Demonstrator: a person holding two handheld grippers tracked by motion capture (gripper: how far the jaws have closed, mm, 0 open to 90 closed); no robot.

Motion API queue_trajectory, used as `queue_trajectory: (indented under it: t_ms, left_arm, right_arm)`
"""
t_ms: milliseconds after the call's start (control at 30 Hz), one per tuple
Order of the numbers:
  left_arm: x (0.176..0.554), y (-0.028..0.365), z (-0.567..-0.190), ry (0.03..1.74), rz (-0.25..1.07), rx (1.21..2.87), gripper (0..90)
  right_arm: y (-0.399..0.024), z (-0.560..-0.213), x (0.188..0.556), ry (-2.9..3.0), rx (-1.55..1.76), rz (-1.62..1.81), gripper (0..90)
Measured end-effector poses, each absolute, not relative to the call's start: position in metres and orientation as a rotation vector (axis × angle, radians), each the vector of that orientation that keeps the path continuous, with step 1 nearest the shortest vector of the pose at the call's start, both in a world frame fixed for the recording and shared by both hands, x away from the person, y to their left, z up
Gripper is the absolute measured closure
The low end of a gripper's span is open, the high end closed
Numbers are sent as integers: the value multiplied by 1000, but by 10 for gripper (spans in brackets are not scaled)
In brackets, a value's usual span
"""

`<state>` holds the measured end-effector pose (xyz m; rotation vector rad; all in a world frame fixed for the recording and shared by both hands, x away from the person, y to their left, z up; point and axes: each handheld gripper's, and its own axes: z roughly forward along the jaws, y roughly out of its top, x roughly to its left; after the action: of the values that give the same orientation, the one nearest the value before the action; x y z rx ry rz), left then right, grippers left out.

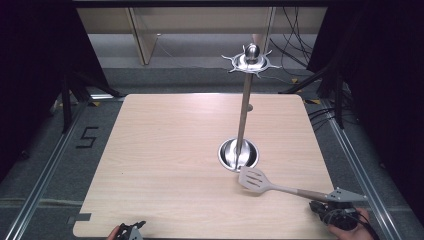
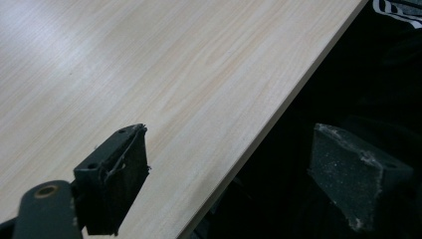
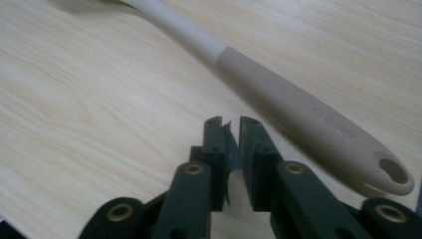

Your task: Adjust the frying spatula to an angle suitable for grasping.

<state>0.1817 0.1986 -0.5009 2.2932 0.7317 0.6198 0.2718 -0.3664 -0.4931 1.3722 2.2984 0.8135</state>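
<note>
High view: the table (image 1: 165,165) carries a rack (image 1: 244,115), its post standing in a round base right of centre. This rack serves as landmark. The spatula (image 1: 280,186) lies flat just nearside of the rack base, head toward it, handle running to the near right edge, probably laid for pickup. The right gripper (image 3: 231,149) sits beside the handle end, jaws together on nothing. The left gripper (image 2: 229,174), far left of the rack at the near edge, has jaws apart, overhanging the edge. Open tabletop lies left of the rack.

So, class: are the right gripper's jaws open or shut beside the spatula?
Shut. In the right gripper view the right gripper has its jaws together, nothing between them, and the spatula lies alongside on the table.
</note>
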Motion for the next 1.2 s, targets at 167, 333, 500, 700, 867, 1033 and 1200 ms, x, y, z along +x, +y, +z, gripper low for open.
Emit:
queue_trajectory:
  t_ms: [167, 333, 500, 700, 867, 1033, 1200]
  left_arm:
    - [183, 200, -499, 697, 620, 2337, 149]
    - [183, 199, -500, 703, 599, 2327, 149]
    - [184, 198, -503, 722, 614, 2309, 149]
    - [183, 200, -500, 706, 611, 2336, 149]
    - [183, 199, -501, 718, 614, 2316, 149]
    - [184, 199, -502, 709, 610, 2331, 149]
    - [184, 199, -502, 710, 611, 2328, 149]
  right_arm:
    - [-371, -497, 278, 2295, 1362, 785, 897]
    - [-371, -496, 281, 2261, 1428, 765, 900]
    - [-374, -498, 288, 2256, 1363, 750, 900]
    - [-373, -495, 302, 2204, 1368, 744, 900]
    - [-370, -495, 316, 2190, 1321, 684, 900]
    - [-368, -495, 333, 2192, 1305, 660, 900]
    - [-365, -496, 352, 2188, 1279, 662, 900]
